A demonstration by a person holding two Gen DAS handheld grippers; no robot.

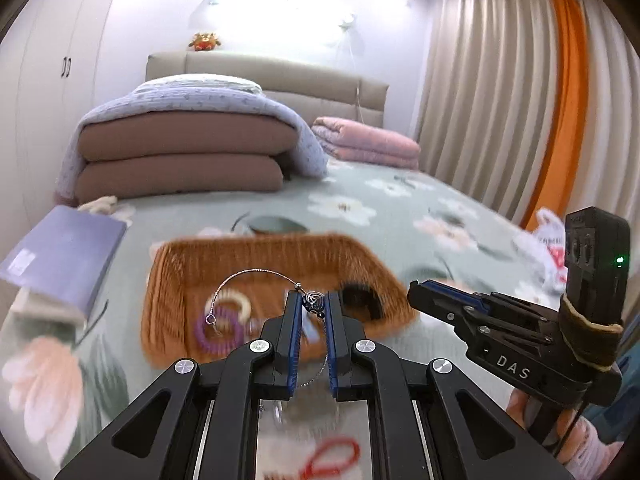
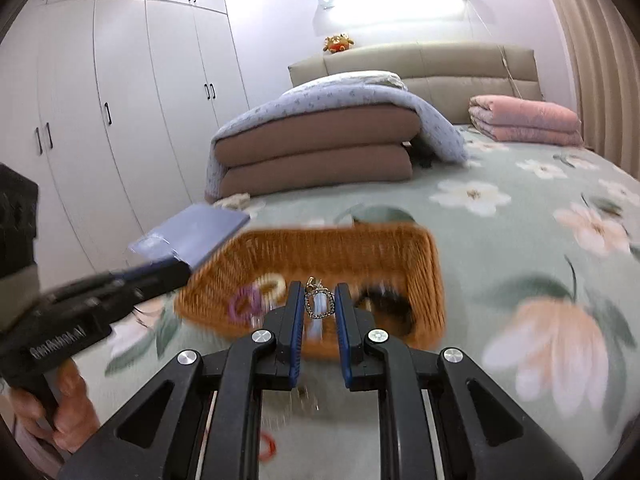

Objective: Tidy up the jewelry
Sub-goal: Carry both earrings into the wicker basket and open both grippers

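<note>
My left gripper (image 1: 314, 297) is shut on a thin silver necklace (image 1: 256, 273). Its small pendant sits between the blue pads, and the chain loops out to the left and hangs down below. My right gripper (image 2: 319, 287) is shut on a rectangular rhinestone earring (image 2: 319, 304) pinched at its tips. Both grippers hover over the near side of an orange wicker basket (image 1: 264, 246) (image 2: 332, 238). The basket holds a purple spiral hair tie (image 1: 216, 334) (image 2: 244, 304), a cream bracelet (image 1: 238, 303) (image 2: 272, 284) and a dark item (image 1: 360, 300) (image 2: 386, 304). Each gripper shows in the other's view: the right gripper (image 1: 416, 291) and the left gripper (image 2: 180, 270).
The basket lies on a floral green bedspread (image 2: 520, 208). A purple-grey box (image 1: 68, 256) sits to its left, and a red cord (image 1: 332, 456) lies on a pale surface below the grippers. Folded quilts (image 1: 180, 148) and a pink blanket (image 1: 368, 142) are stacked by the headboard. Curtains hang on the right.
</note>
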